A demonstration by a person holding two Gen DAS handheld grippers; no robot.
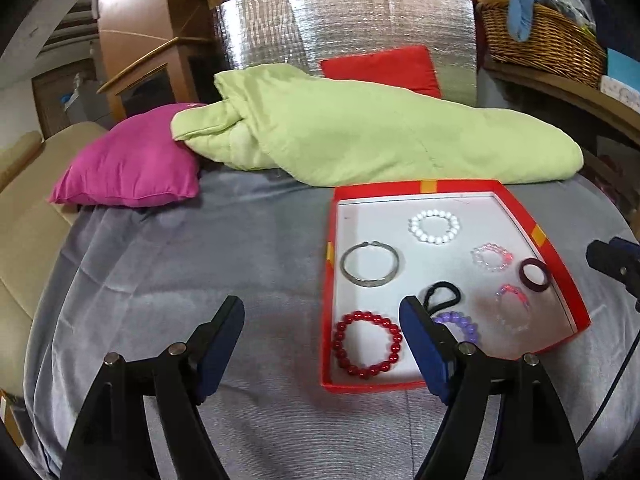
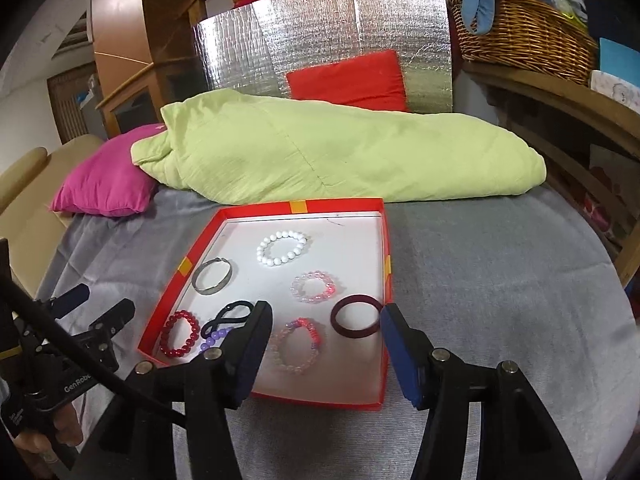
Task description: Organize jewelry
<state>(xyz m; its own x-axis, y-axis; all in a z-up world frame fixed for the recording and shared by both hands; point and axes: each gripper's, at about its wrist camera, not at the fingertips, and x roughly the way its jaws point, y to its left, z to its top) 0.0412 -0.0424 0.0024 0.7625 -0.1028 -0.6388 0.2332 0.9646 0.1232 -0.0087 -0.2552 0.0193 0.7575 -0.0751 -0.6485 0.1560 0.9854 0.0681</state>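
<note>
Left tongs (image 1: pixel 322 312) spread wide and empty, right tongs (image 2: pixel 326 318) likewise, both above red box (image 2: pixel 384 276) of bracelets

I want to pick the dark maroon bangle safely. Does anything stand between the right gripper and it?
Nothing visible does. The right gripper is open, and the dark maroon bangle lies flat in the red box just ahead.

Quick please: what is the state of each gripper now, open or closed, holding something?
Left gripper: open, holding nothing.
Right gripper: open, holding nothing, above the red box.
</note>
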